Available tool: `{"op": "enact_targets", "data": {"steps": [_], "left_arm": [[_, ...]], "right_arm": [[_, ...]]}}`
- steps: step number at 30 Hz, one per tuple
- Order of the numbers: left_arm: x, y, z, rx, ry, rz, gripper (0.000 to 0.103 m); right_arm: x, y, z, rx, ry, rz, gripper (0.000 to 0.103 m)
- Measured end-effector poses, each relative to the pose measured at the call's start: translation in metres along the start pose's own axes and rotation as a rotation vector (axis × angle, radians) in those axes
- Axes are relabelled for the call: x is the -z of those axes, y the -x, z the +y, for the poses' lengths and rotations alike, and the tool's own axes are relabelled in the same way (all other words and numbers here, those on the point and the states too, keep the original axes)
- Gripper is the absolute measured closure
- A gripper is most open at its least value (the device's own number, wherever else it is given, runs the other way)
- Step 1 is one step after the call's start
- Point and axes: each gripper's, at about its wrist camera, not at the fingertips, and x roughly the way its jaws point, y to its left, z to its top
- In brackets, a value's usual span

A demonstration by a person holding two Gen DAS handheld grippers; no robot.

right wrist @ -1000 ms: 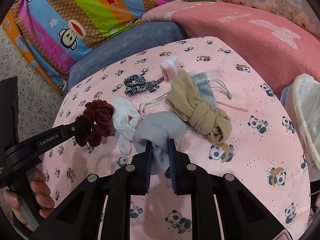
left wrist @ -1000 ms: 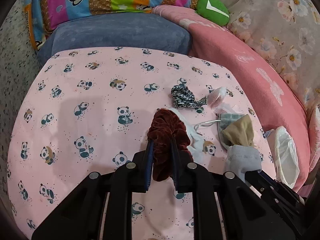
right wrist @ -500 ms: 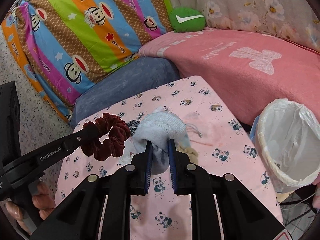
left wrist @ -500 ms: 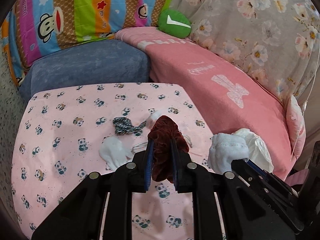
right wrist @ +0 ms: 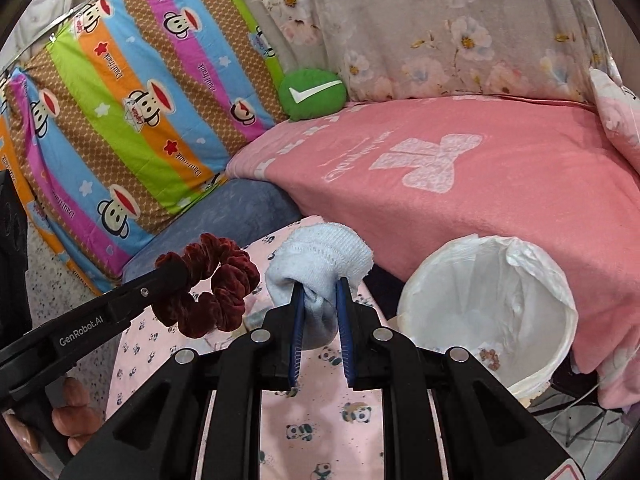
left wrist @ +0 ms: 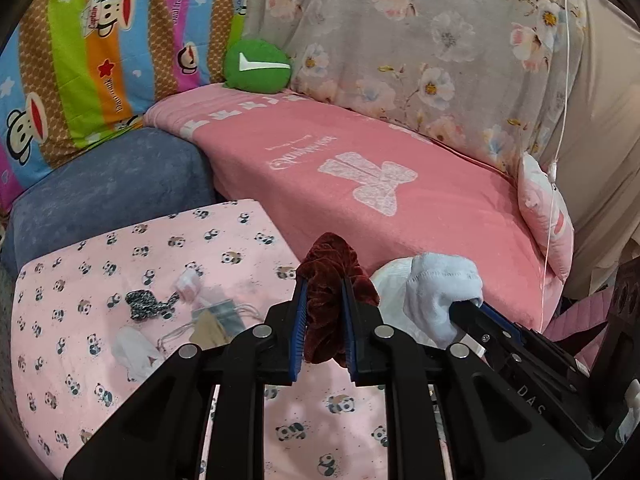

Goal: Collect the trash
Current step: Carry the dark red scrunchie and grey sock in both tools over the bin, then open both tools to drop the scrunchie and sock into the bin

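Note:
My left gripper (left wrist: 323,312) is shut on a dark red velvet scrunchie (left wrist: 330,276) and holds it in the air above the pink panda-print table (left wrist: 120,380). The scrunchie also shows in the right wrist view (right wrist: 212,284). My right gripper (right wrist: 319,316) is shut on a pale blue sock (right wrist: 320,264), which also shows in the left wrist view (left wrist: 440,296). A white-lined trash bin (right wrist: 492,312) stands low to the right of the sock, open and nearly empty.
On the table lie a black-and-white scrunchie (left wrist: 146,304), a white cloth (left wrist: 134,350), a tan cloth with a drawstring pouch (left wrist: 216,322) and a pink wrapper (left wrist: 188,284). A pink blanket (left wrist: 380,184), blue cushion (left wrist: 108,184) and green pillow (left wrist: 258,66) lie behind.
Both grippers have lifted off the table with their items and swung right toward the trash bin. The bin now sits larger and closer in the right wrist view.

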Motion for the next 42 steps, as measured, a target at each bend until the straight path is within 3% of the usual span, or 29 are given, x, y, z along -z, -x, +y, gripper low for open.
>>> {"op": "enact_targets", "data": {"steps": [18,29,36,39,41,42], "left_arm": [[-0.005,-0.036,-0.107,0.126,-0.169,0.045,0.087],[-0.003,-0.055,-0.135,0.150,-0.221,0.082,0.087],[-0.001,-0.065,-0.143,0.152,-0.226,0.105,0.085],[-0.001,-0.069,-0.143,0.140,-0.218,0.111,0.081],[-0.002,-0.069,-0.139,0.126,-0.200,0.100,0.065],[-0.003,-0.069,-0.137,0.119,-0.191,0.092,0.051]], "right_arm": [[-0.019,0.039,-0.125,0.134,-0.133,-0.066,0.087],[-0.014,0.034,-0.168,0.166,-0.181,-0.055,0.086],[-0.014,0.029,-0.175,0.178,-0.198,-0.044,0.086],[-0.014,0.025,-0.177,0.179,-0.201,-0.040,0.083],[-0.015,0.022,-0.177,0.179,-0.205,-0.039,0.081],[-0.015,0.020,-0.177,0.174,-0.207,-0.042,0.081]]}}
